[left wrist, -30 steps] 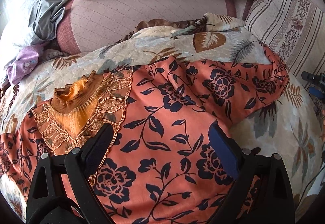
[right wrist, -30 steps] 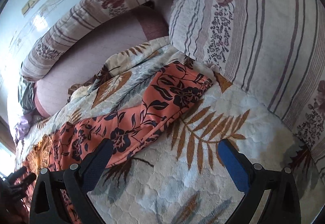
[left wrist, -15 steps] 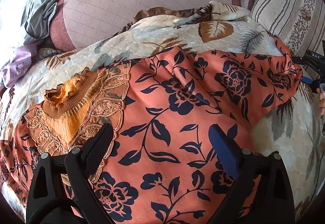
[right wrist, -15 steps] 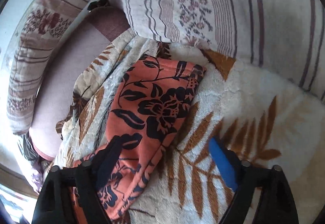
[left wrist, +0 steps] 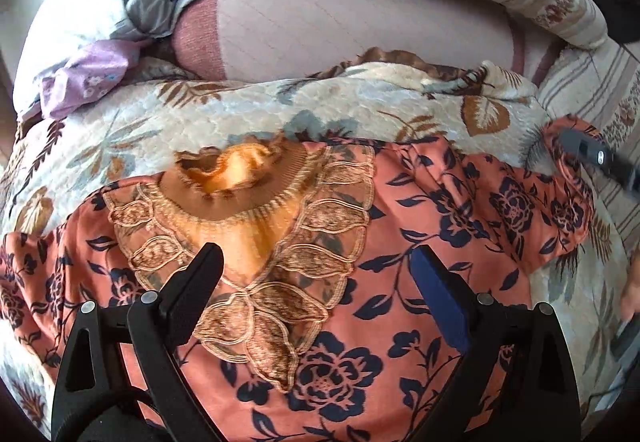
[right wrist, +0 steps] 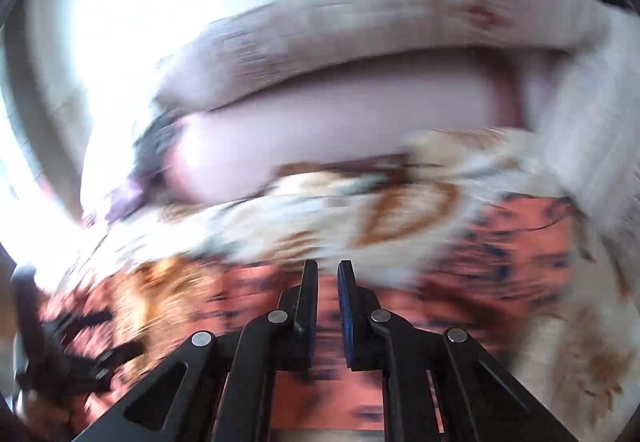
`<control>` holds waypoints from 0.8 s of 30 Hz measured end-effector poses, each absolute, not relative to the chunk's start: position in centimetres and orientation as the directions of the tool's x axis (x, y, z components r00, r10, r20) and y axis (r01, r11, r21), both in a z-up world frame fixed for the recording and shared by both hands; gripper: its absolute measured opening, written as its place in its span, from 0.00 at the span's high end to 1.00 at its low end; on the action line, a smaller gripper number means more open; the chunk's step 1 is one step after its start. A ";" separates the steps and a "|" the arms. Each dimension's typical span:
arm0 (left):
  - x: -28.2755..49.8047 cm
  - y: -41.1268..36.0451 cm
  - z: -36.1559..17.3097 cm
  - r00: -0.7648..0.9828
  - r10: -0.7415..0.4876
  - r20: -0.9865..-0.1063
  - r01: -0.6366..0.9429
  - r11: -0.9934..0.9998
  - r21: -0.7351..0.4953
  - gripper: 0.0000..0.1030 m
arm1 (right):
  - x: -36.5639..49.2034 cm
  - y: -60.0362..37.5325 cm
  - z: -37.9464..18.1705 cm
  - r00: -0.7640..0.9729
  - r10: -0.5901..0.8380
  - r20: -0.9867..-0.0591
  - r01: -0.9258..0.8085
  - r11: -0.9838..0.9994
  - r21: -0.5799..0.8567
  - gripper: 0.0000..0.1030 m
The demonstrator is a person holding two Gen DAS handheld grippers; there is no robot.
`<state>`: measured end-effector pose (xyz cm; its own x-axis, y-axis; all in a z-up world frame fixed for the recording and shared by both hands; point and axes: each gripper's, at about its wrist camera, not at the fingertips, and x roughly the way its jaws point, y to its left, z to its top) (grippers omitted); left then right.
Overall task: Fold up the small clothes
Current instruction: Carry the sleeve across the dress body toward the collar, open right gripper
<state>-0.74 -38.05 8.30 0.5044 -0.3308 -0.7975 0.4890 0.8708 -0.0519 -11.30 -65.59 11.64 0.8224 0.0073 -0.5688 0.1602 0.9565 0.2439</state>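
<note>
— Where does the blouse (left wrist: pixel 400 302) lie?

— Flat on the leaf-patterned blanket (left wrist: pixel 240 113), front side up. Its lace collar (left wrist: pixel 236 177) points away from the person. One sleeve (left wrist: pixel 520 201) stretches out to the right of the body, and its long axis runs nearly straight sideways.

— And the two grippers?

— The left gripper (left wrist: pixel 316 252) hangs over the chest, just below the collar. Its fingers are spread wide with nothing between them. The right gripper (right wrist: pixel 327 266) is out at the far end of that sleeve. Its fingers are drawn together to a thin slit with orange cloth in it, so I judge it is pinching the cuff. Its own view is badly smeared, so I can't make out the exact hold.

— So which hand is nearer the part that has to move?

— The right one, clearly. The left is well apart from the cuff, with the whole length of the sleeve between them.

— What does the next move turn on, then?

— On the direction from cuff to collar, I think. The sleeve points away from the body, so folding it means carrying the cuff back along its own axis, leftward across the chest. The open left fingers sit near the likely crease, so they could pin the cloth there.
</note>
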 end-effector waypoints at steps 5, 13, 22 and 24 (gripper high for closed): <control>0.2 -34.5 7.9 0.481 -0.326 -0.814 0.414 0.903 -0.117 0.08 | -8.3 -55.0 8.7 0.742 0.250 -0.622 -0.086 0.956 0.281 0.91; -0.2 -37.5 6.9 0.432 -0.376 -0.820 0.491 0.861 -0.136 0.08 | -12.8 -61.1 7.0 0.716 -0.028 -0.697 0.208 0.962 0.175 0.25; 0.5 -44.4 4.1 0.267 -0.449 -0.853 0.505 0.819 -0.273 0.08 | -9.8 -74.2 8.7 0.602 -0.297 -0.741 0.426 0.905 -0.016 0.25; 0.5 -44.8 3.8 0.256 -0.446 -0.858 0.509 0.817 -0.273 0.08 | -7.3 -74.3 6.4 0.550 -0.295 -0.781 0.401 0.914 -0.063 0.25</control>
